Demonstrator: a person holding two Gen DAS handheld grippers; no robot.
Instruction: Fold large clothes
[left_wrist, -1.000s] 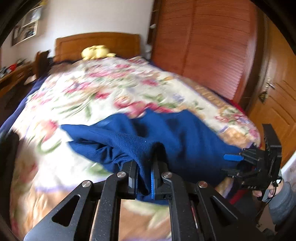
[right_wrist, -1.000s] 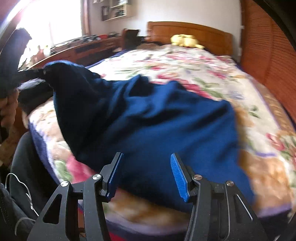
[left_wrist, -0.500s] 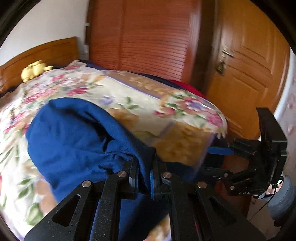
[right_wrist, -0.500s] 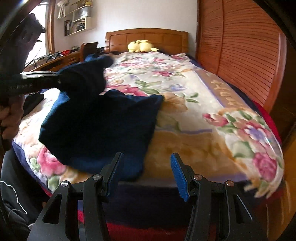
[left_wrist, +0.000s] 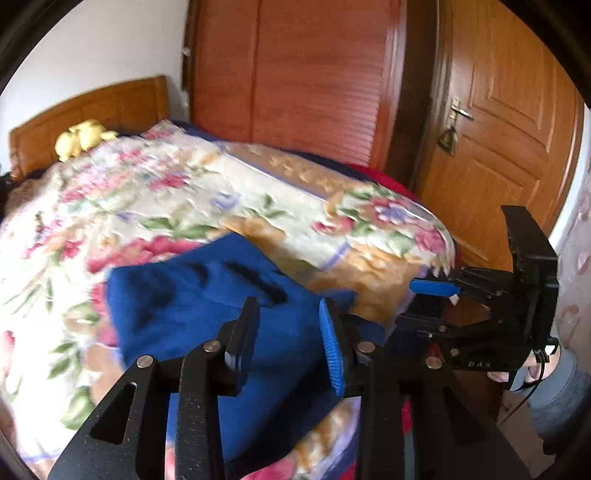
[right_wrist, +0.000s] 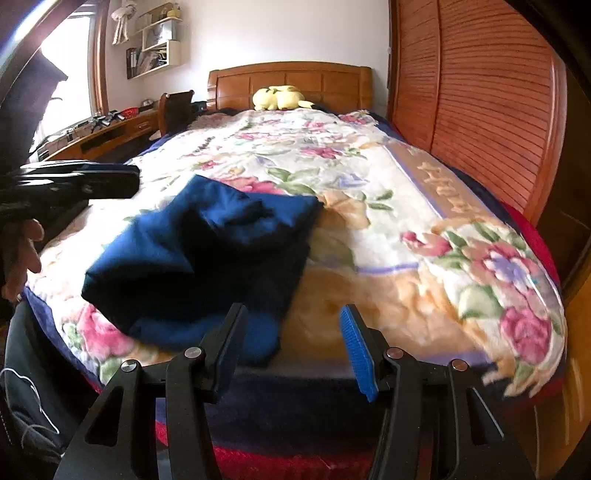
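A dark blue garment (right_wrist: 207, 251) lies bunched in a folded heap on the flowered blanket (right_wrist: 388, 221), near the foot of the bed. In the left wrist view my left gripper (left_wrist: 288, 332) hovers over the garment (left_wrist: 192, 302) with its jaws opening. The cloth shows through the gap but the pads do not press on it. From the right wrist view the left gripper (right_wrist: 125, 181) hangs above and left of the heap, clear of it. My right gripper (right_wrist: 293, 339) stands open at the bed's foot with nothing between its fingers. It also shows at the right as the right gripper (left_wrist: 424, 302).
A yellow plush toy (right_wrist: 280, 98) sits by the wooden headboard (right_wrist: 288, 79). Slatted wardrobe doors (right_wrist: 472, 96) run along the bed's right side, with a panelled door (left_wrist: 509, 155) beyond. A desk (right_wrist: 107, 133) and chair (right_wrist: 177, 107) stand on the left.
The left gripper carried a fold of the blue garment across the heap toward the bed's foot, then parted its jaws and let the cloth drop. The right gripper stayed open.
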